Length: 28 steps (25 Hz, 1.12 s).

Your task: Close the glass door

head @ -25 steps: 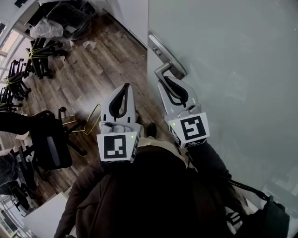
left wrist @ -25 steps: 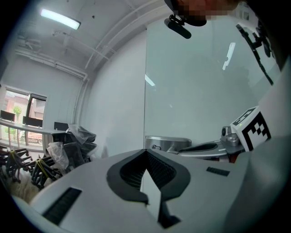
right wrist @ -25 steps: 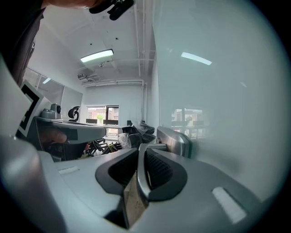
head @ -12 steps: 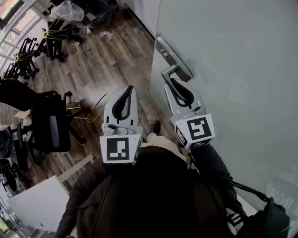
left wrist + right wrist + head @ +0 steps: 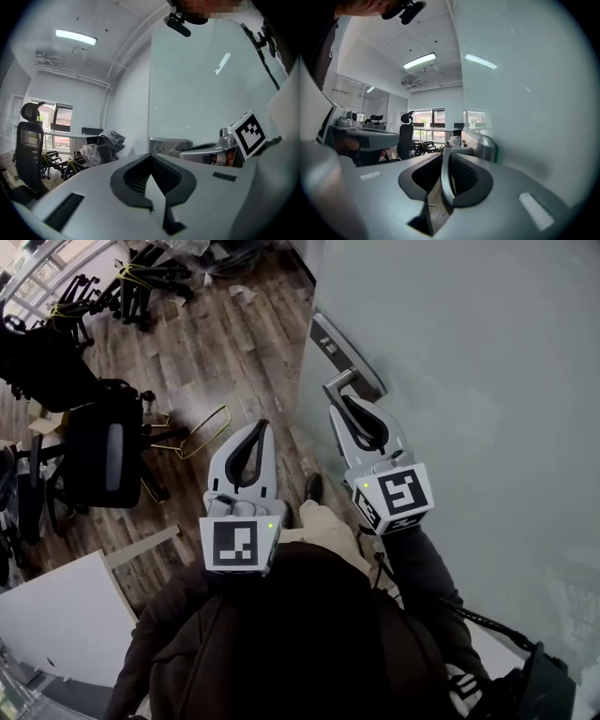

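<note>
The frosted glass door (image 5: 469, 352) fills the right of the head view, its edge running down past a metal handle plate (image 5: 349, 345). The lever handle (image 5: 337, 381) sticks out from the plate, and my right gripper (image 5: 343, 405) is shut on it. In the right gripper view the silver lever (image 5: 444, 171) lies between the dark pads, with the door (image 5: 525, 93) close on the right. My left gripper (image 5: 259, 426) hangs beside it over the floor, shut and empty. In the left gripper view (image 5: 151, 158) its jaws meet, with the handle plate (image 5: 168, 143) beyond.
Wood floor (image 5: 216, 343) lies left of the door. A black office chair (image 5: 94, 456) stands at the left, with stacked chair bases (image 5: 94, 287) farther back. A yellow wire frame (image 5: 202, 432) lies on the floor. A white tabletop (image 5: 56, 615) sits at bottom left.
In the head view the floor, chairs and yellow frame have slid down and to the right. My right gripper has stayed on the lever and the left has stayed shut beside it.
</note>
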Tool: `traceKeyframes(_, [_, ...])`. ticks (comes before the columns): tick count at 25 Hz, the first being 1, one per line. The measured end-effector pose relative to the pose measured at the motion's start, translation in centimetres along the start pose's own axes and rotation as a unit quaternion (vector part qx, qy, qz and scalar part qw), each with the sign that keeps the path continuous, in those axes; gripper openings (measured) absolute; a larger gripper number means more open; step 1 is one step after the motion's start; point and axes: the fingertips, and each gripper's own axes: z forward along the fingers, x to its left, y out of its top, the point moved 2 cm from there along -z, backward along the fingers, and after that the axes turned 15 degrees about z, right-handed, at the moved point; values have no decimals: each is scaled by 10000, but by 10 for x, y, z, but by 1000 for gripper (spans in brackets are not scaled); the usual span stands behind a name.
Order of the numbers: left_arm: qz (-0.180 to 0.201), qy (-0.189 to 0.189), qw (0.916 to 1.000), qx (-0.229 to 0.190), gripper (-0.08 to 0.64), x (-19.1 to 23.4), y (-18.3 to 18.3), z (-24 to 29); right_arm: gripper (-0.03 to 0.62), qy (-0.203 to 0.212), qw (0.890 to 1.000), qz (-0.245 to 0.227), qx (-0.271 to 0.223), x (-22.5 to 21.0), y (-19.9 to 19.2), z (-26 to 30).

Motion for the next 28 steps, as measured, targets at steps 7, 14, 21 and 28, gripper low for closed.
traceKeyframes(7, [22,568,9983,102,-3,13,-11,-59,61,455,9987,-31,211,60,-24,-8])
traceKeyframes(14, [-115,1302,9908,352,-3,2,-8,-116,63,892,9954,-96,327,101,-29,-22])
traceKeyframes(21, [-85,1835,9822,401,-3,-2,-22,-198,63,1273,9905,-205,475,160,-54,-36])
traceKeyframes(28, [-192,2214,9741,421,-3,8,-32,-282,63,1595,9850,-352,551,229,-76,-64])
